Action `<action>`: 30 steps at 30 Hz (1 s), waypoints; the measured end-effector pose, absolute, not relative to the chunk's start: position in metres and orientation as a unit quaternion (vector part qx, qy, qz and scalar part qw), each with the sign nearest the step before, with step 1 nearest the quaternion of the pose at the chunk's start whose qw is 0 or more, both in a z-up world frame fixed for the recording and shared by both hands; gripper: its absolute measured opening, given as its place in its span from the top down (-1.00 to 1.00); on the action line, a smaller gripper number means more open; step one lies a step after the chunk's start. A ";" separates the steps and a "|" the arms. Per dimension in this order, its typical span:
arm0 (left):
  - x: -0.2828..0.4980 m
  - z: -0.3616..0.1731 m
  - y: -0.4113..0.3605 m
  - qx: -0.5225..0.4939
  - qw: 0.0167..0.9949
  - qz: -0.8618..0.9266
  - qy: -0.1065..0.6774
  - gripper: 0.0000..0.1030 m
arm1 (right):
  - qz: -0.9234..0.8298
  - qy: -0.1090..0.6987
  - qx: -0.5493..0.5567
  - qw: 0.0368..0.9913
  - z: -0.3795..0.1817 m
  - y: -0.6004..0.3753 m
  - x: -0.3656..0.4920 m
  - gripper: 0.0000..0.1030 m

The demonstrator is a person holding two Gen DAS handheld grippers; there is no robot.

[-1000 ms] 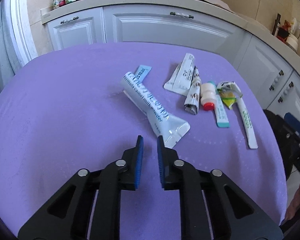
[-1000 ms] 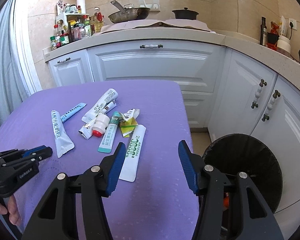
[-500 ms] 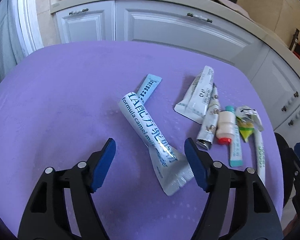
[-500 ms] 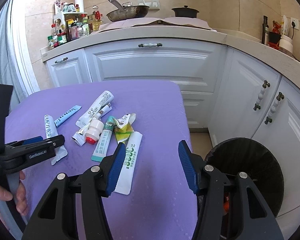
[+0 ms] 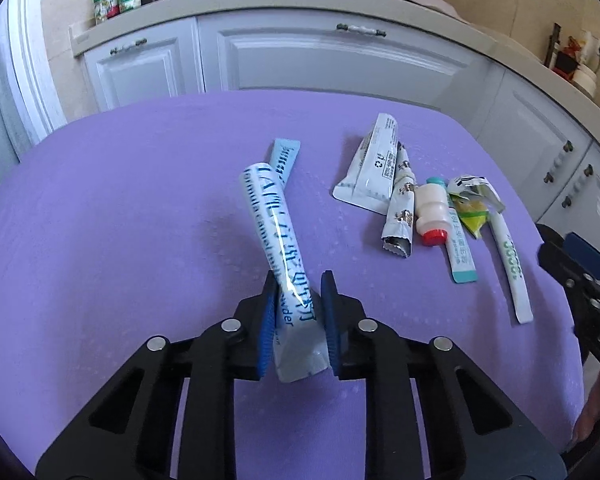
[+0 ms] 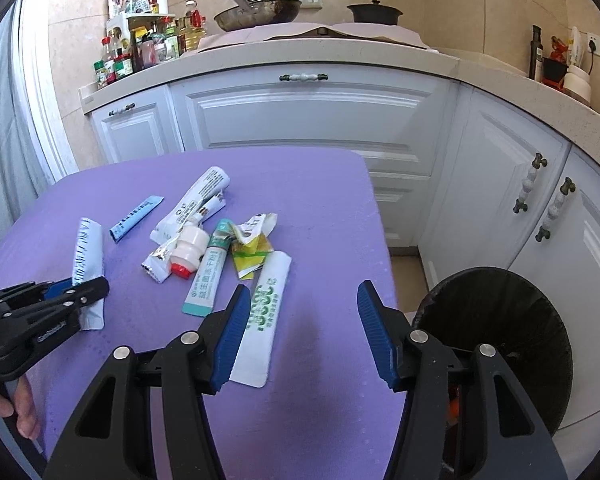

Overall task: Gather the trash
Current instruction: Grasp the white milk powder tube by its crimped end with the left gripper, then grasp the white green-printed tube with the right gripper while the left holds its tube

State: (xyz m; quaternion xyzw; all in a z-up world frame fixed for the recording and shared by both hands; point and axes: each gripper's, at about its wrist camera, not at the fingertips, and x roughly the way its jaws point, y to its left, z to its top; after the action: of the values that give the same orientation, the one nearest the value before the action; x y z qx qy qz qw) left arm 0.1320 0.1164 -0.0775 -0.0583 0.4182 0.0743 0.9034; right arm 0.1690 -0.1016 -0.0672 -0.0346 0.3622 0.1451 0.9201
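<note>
The left gripper (image 5: 298, 312) at lower centre of its view is clamped on the crimped end of a long white sachet with blue lettering (image 5: 278, 240), which slants toward the frame's middle over the purple tablecloth (image 5: 120, 220). The right gripper (image 6: 300, 332) hangs spread wide above a white sachet with green print (image 6: 264, 312). At lower right sits a round black-lined trash bin (image 6: 512, 320).

the blue pads of the left gripper (image 5: 298, 292) cover both sides of the white sachet (image 5: 278, 240) near its lower end. the frame edge at 3 o'clock cuts off the right gripper (image 5: 580, 268). the right wrist view's 5 o'clock corner clips the black bin (image 6: 512, 344), its contents hidden.
</note>
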 end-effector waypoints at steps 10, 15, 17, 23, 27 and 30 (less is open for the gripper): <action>0.116 -0.059 0.131 -0.071 0.910 0.059 0.405 0.72 | 0.153 0.407 -0.051 0.899 -0.081 -0.082 0.181 -0.06; 0.115 -0.054 0.135 -0.071 0.912 0.060 0.399 0.73 | 0.158 0.431 -0.051 0.887 -0.089 -0.080 0.186 0.52; 0.112 -0.054 0.136 -0.070 0.912 0.061 0.399 0.73 | 0.164 0.434 -0.051 0.884 -0.091 -0.079 0.185 0.60; 0.101 -0.057 0.141 -0.069 0.910 0.071 0.403 0.73 | 0.165 0.421 -0.055 0.890 -0.086 -0.081 0.174 0.65; 0.095 -0.057 0.140 -0.068 0.910 0.074 0.403 0.73 | 0.164 0.406 -0.048 0.898 -0.078 -0.089 0.164 0.65; 0.091 -0.054 0.135 -0.061 0.913 0.073 0.398 0.73 | 0.163 0.396 -0.043 0.903 -0.073 -0.096 0.158 0.65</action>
State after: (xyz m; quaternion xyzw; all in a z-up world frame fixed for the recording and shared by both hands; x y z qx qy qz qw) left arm 0.0911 0.1348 -0.0536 -0.0609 0.3976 0.0734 0.9126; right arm 0.1576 -0.0961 -0.0725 -0.0426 0.3962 0.1634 0.9025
